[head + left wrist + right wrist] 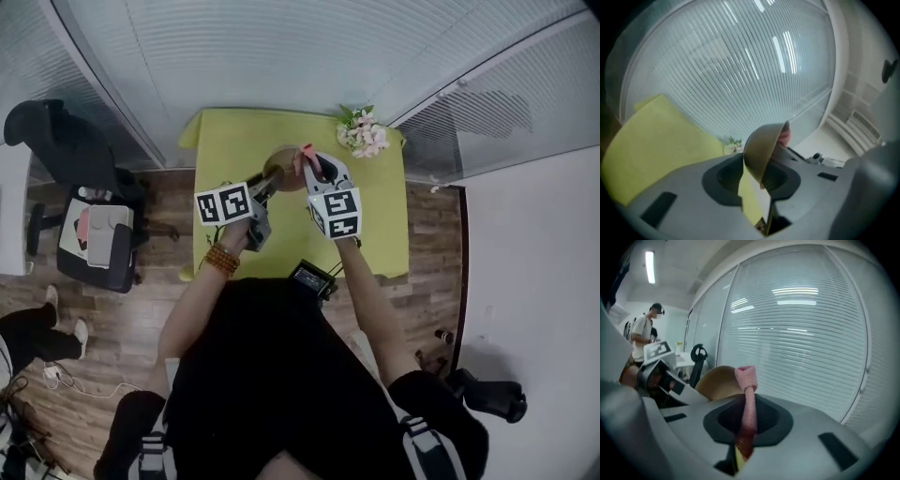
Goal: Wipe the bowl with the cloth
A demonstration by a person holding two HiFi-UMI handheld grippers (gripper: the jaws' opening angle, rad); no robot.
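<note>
**Bowl held on edge above the table, cloth tip at its rim**

The left gripper [752, 180], at the bowl's 7 o'clock in the head view, has its tongs partly spread and clamped on the wall of the tan, round bowl [761, 145]. The bowl tilts on edge over the yellow-green table [234, 141], with its hollow turned away from that gripper's camera. The right gripper [746, 427], at the bowl's 3 o'clock, pinches the pink woven cloth [747, 394]. Only a narrow strip and a bunched tip show, and the rest is buried between the jaws. Whether that tip touches the bowl cannot be told. In the head view both grippers cover much of the bowl. Pink and white flowers [364, 136] sit at the table's 1 o'clock corner.
</note>
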